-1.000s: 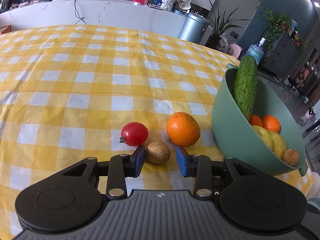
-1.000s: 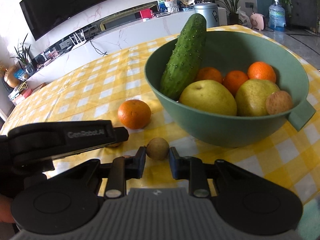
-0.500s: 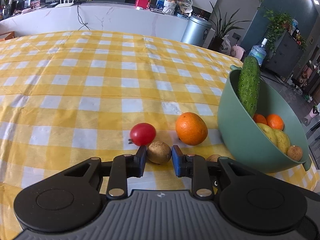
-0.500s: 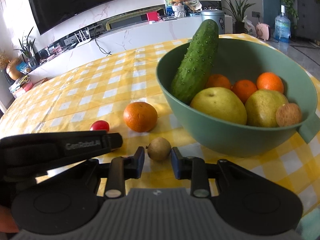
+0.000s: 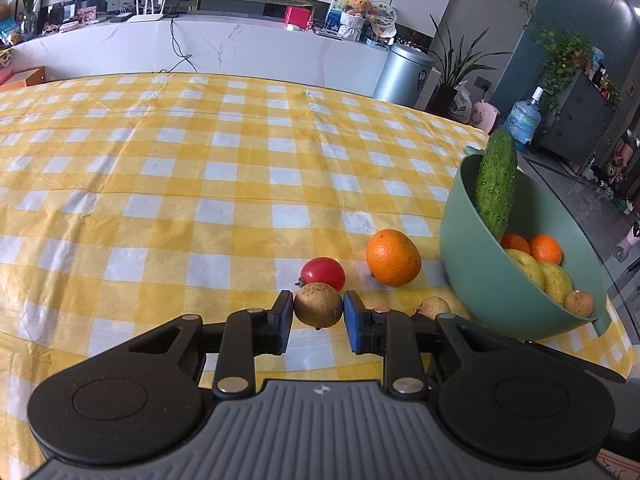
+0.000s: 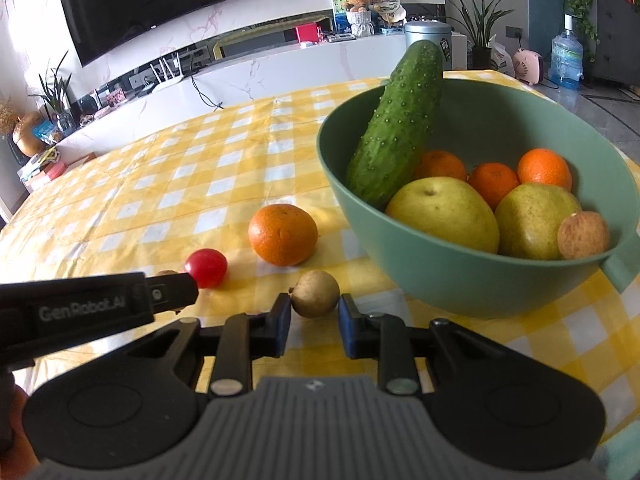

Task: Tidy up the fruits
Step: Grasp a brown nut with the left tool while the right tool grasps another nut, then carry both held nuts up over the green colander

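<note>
My left gripper [image 5: 318, 302] is shut on a small brown round fruit [image 5: 318, 305], held just above the yellow checked cloth. A red tomato [image 5: 323, 273] lies right behind it and an orange [image 5: 393, 257] to its right. In the right wrist view, my right gripper [image 6: 314, 307] has a second small brown fruit [image 6: 315, 294] between its blue pads. Its jaws are closing and both pads touch the fruit. The green bowl [image 6: 440, 280] stands just right of it, holding a cucumber [image 6: 400, 120], two pears, several mandarins and a small reddish fruit. The left gripper's fingers [image 6: 172, 292] show at the left.
The orange [image 6: 283, 234] and tomato [image 6: 206, 268] lie on the cloth between the grippers and the bowl [image 5: 480, 280]. The table's right edge runs just past the bowl, with floor beyond. Checked cloth [image 5: 160, 184] stretches far to the left and back.
The left gripper's jaws closed onto the brown fruit and it rose slightly with it. The right gripper stayed where it was, around its own fruit.
</note>
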`<action>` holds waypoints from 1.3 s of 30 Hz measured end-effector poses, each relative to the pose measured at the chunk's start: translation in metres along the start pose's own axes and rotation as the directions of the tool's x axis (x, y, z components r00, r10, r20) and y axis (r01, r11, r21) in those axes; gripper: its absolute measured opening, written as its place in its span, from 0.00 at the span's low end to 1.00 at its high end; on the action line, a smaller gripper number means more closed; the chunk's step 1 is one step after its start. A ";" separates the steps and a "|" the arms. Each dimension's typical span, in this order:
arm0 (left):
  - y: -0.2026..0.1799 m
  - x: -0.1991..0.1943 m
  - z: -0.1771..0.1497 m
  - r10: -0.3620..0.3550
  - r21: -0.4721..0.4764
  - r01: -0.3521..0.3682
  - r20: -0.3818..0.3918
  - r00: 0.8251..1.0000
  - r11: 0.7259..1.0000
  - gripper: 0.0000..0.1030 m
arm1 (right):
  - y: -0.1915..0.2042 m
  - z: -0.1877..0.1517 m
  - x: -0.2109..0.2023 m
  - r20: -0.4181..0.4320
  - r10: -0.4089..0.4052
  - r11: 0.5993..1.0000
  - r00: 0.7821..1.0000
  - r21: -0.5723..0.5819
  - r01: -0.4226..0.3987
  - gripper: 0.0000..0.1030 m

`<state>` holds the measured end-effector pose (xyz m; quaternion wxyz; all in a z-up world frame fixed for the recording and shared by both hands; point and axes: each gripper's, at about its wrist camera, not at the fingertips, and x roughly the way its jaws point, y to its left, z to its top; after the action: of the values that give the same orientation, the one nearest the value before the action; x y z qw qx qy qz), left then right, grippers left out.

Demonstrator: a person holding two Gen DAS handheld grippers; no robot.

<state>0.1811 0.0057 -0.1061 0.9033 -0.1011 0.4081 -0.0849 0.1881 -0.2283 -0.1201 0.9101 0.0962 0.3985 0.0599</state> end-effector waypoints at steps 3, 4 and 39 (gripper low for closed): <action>-0.003 -0.009 0.001 0.000 0.008 0.000 0.013 1.000 1.000 0.29 | -0.003 0.000 -0.008 0.017 0.019 1.000 1.000 0.002 -0.019 0.21; -0.005 -0.012 0.001 0.002 0.011 -0.002 0.017 1.000 1.000 0.29 | -0.004 0.000 -0.011 0.024 0.028 1.000 0.999 0.003 -0.028 0.21; -0.133 -0.056 0.020 -0.125 0.217 0.098 0.114 0.986 0.971 0.29 | -0.094 0.040 -0.139 0.246 -0.023 0.986 0.969 -0.157 0.063 0.21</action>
<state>0.1498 -0.1075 -0.0190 0.9268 -0.0329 0.3324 -0.1717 0.1266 -0.3512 -0.0155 0.9580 0.0193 0.2798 0.0603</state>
